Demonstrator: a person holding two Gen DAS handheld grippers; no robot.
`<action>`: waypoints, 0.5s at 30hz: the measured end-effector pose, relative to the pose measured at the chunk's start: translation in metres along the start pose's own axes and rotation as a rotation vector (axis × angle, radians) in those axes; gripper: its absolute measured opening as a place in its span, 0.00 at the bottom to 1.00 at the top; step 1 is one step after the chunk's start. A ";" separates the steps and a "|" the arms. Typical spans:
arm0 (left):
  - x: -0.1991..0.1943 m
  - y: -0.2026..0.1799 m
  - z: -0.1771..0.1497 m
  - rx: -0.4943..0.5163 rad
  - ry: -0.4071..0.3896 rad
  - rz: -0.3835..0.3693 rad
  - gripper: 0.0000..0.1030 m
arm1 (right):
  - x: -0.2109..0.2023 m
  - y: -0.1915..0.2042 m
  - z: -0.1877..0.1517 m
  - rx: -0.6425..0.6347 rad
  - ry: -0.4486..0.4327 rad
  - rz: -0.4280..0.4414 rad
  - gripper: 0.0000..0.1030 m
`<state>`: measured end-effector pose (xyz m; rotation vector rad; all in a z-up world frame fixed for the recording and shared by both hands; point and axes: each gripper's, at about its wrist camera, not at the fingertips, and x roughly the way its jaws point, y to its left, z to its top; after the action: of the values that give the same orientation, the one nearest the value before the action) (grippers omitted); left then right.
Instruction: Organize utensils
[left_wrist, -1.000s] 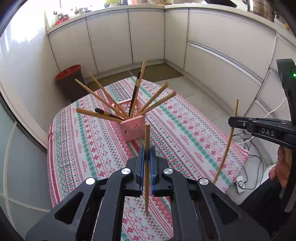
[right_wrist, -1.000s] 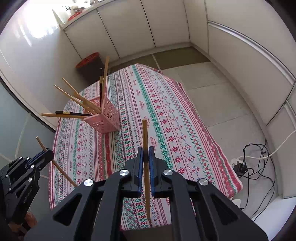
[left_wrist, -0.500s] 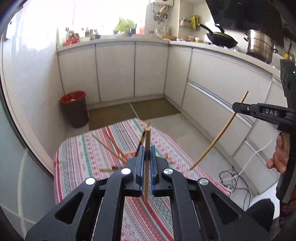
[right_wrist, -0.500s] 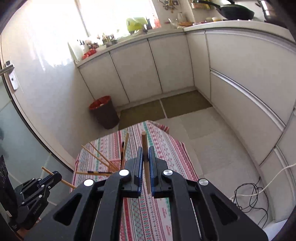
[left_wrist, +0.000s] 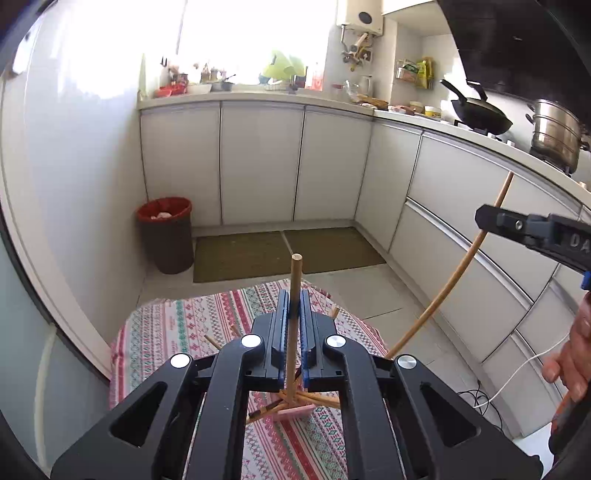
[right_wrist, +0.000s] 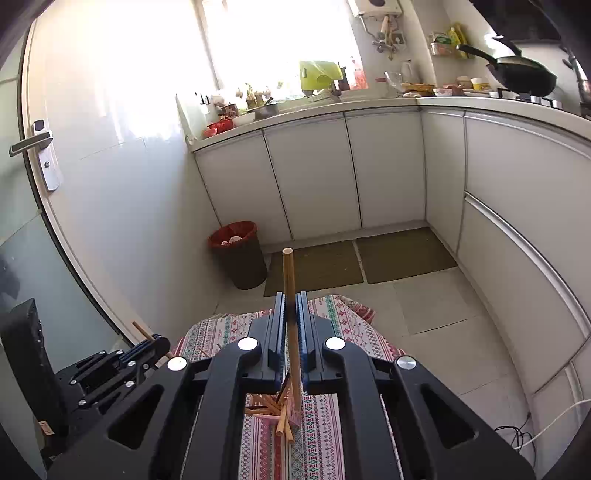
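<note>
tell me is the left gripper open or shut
Shut: the left gripper has both fingers pressed against a chopstick standing upright between them.

- The left gripper (left_wrist: 294, 314) is held level and pointing forward across the room, its jaws pinched tight on a wooden chopstick (left_wrist: 293, 325) standing upright between them.
- The right gripper (right_wrist: 291, 314) is posed alike, jaws clamped on its own chopstick (right_wrist: 291, 332).
- From the left wrist view, the right gripper (left_wrist: 491, 218) reaches in from the right, the chopstick (left_wrist: 454, 275) slanting through its tip.
- The person's right hand (left_wrist: 570, 354) grips that tool's handle at the frame edge.
</note>
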<state>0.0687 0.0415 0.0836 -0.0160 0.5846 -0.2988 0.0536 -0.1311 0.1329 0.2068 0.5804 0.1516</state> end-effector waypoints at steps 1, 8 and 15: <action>0.011 0.004 -0.005 -0.023 0.015 -0.007 0.07 | 0.006 0.003 0.000 -0.005 0.002 0.004 0.06; 0.024 0.039 -0.023 -0.159 0.032 0.047 0.38 | 0.041 0.020 -0.014 -0.022 0.062 0.021 0.06; -0.007 0.055 -0.011 -0.205 -0.069 0.115 0.51 | 0.063 0.033 -0.034 -0.029 0.092 0.032 0.06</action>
<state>0.0725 0.0963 0.0729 -0.1889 0.5434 -0.1257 0.0842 -0.0812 0.0793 0.1816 0.6660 0.2009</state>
